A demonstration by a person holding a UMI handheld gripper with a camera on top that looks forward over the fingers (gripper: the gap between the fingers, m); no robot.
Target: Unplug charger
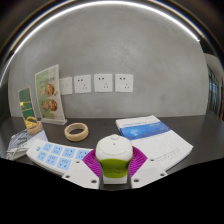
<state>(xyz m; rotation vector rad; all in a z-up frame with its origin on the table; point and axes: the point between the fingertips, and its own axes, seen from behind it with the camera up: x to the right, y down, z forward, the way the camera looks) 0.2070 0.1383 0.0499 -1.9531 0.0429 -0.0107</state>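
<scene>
Your gripper (114,166) is clamped on the white-and-green charger (113,153), apparently already free of the power strip (58,155).

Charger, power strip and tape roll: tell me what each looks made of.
Charger: looks like smooth moulded plastic, white on top with a green base; it sits between the gripper fingers, which press on it. Power strip: likely matte white plastic, with blue socket faces. Tape roll: seemingly paper or masking tape, beige and dull, on a ring core.
</scene>
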